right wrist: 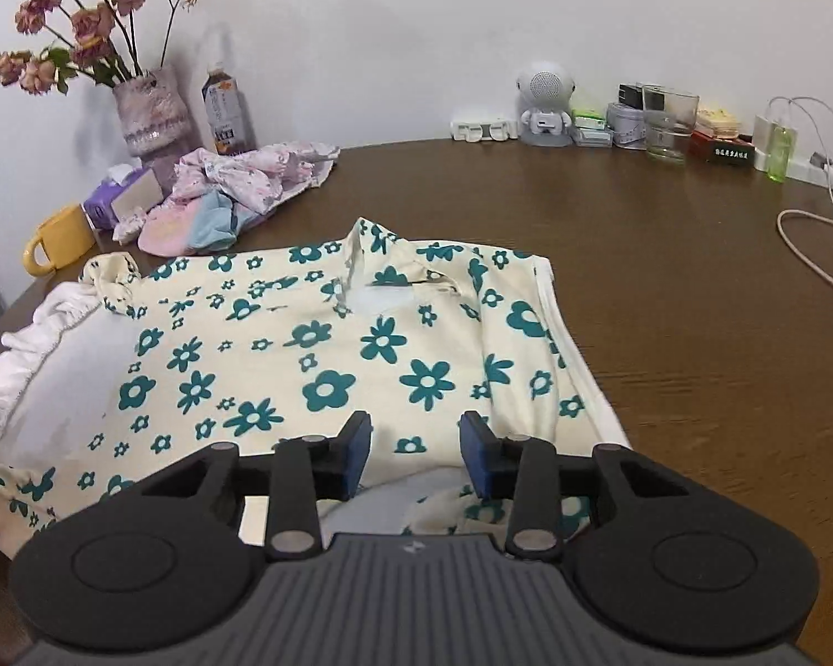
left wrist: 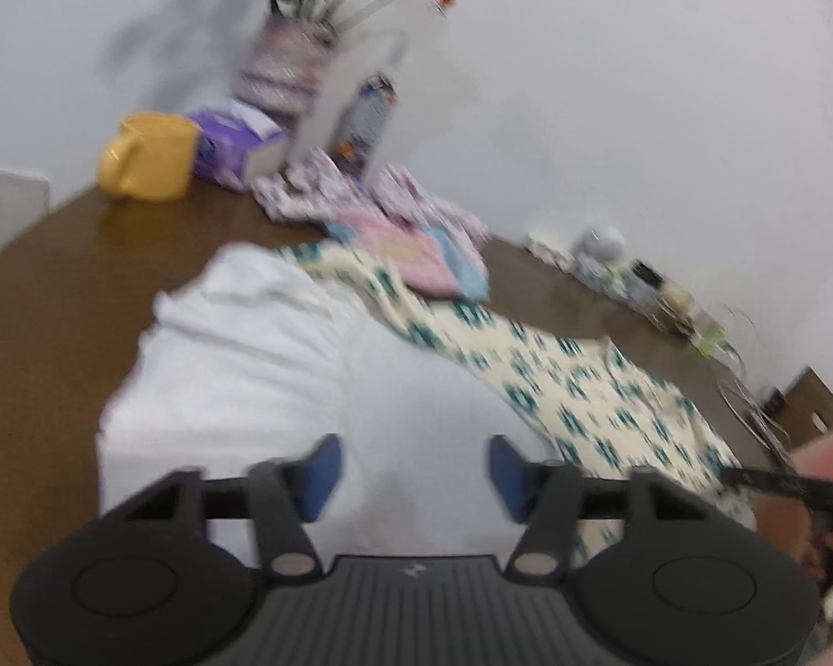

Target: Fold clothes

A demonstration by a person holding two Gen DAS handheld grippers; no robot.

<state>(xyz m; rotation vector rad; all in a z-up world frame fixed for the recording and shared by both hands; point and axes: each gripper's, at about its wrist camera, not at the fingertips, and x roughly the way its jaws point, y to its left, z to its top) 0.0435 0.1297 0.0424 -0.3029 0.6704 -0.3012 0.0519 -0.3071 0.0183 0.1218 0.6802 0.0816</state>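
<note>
Tabletop (right wrist: 666, 288): brown wood, and we see it running back to a white wall, with clutter along its far edge.
Shirt (right wrist: 327, 355): cream with teal flowers, spread flat over the near-left part of the tabletop, collar toward the far edge; its near hem is bunched just under our right gripper.
White cloth (left wrist: 261, 366): we see it lying at the near-left of the tabletop, partly under the shirt, with a gathered edge showing toward the left edge.
Pile (right wrist: 250, 183): pink, blue and printed small clothes, heaped at the far-left, just beyond the shirt.
Vase (right wrist: 150, 111): at the far-left corner against the wall, holding dried roses.
Bottle (right wrist: 226, 111): upright just beside the vase, on its right.
Mug (right wrist: 61, 238): yellow, near the left edge, handle pointing left.
Tissue pack (right wrist: 119, 200): purple, between the mug and the pile.
Speaker (right wrist: 544, 105): small white figure at the far edge, with boxes on its right.
Glass (right wrist: 666, 122): clear, near the far-right edge among the boxes.
Cable (right wrist: 805, 244): white, looping along the right edge.
Left gripper (left wrist: 414, 469): we hold it over the white cloth with the blue pads wide apart and nothing between them; this view is blurred.
Right gripper (right wrist: 415, 452): we hold it at the shirt's near hem, pads apart, cloth seen between them but not pinched.
</note>
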